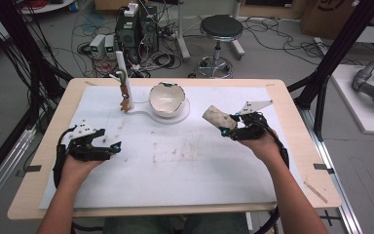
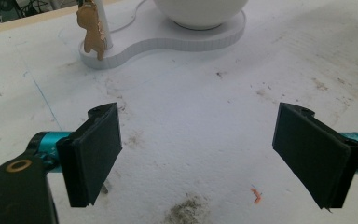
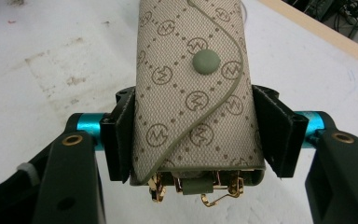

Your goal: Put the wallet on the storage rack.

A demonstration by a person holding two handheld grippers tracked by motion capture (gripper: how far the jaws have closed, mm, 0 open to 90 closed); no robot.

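A beige patterned key pouch (image 3: 193,93) with a round green snap and gold hooks at its lower end sits between the jaws of my right gripper (image 3: 193,135), which is shut on its sides. From above, the key pouch (image 1: 216,118) is lifted off the white mat at the right of the table, with the right gripper (image 1: 230,126) behind it. My left gripper (image 1: 116,146) rests at the left of the mat, open, with nothing between its pads (image 2: 95,154). A white stand (image 1: 126,83) with a small orange charm (image 2: 92,28) rises at the back.
A white eggshell-shaped bowl (image 1: 166,99) sits on the stand's flat white base (image 1: 182,113) at the back centre. The white mat (image 1: 185,165) is stained. A small orange scrap (image 2: 256,195) lies near the left gripper. A stool and cables stand beyond the table's far edge.
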